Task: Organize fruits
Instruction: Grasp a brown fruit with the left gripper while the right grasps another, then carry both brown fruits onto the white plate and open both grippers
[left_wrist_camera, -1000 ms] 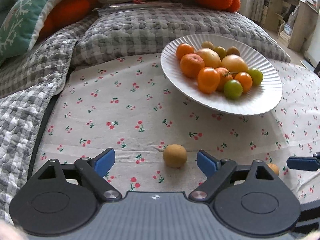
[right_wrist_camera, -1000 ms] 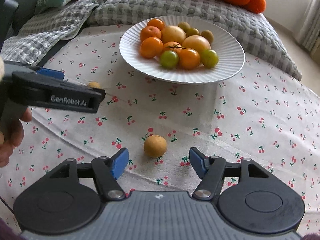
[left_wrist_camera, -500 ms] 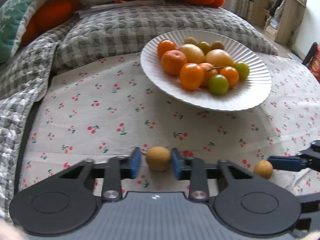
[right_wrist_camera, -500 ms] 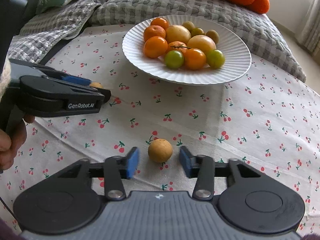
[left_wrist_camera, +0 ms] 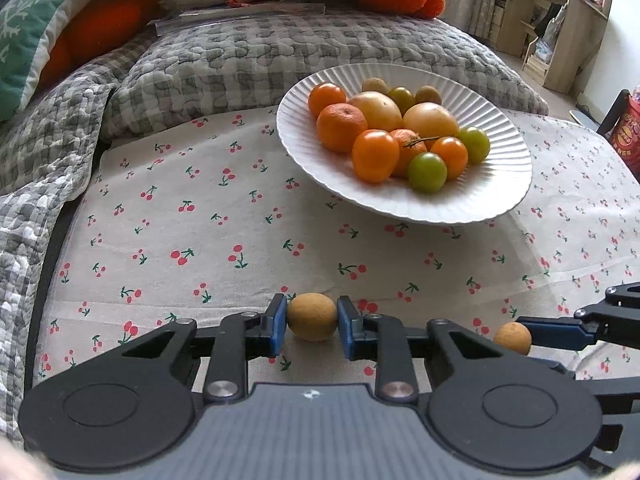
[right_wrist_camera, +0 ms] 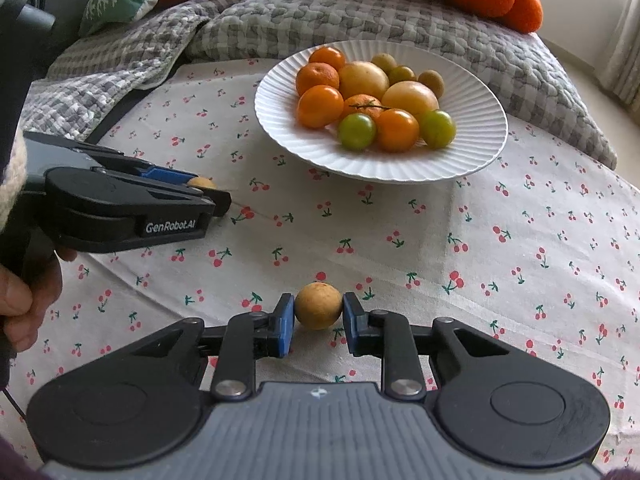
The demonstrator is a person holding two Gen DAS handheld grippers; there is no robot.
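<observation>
Gripping a small tan fruit apiece — both tongs are down on the cherry-print cloth [left_wrist_camera: 240, 216], on the near side of the white ribbed plate [left_wrist_camera: 500, 184]. Left tongs [left_wrist_camera: 312, 322] have closed onto the left tan fruit [left_wrist_camera: 312, 317], blue pads touching both of its sides. Right tongs [right_wrist_camera: 319, 316] have just closed onto the right tan fruit [right_wrist_camera: 318, 306], pads pressed against it. Both fruits sit on the cloth, well short of the plate. On the plate: a heap of orange, yellow and green fruit [right_wrist_camera: 372, 100]. Beyond the plate — a grey checked quilt [left_wrist_camera: 280, 52].
</observation>
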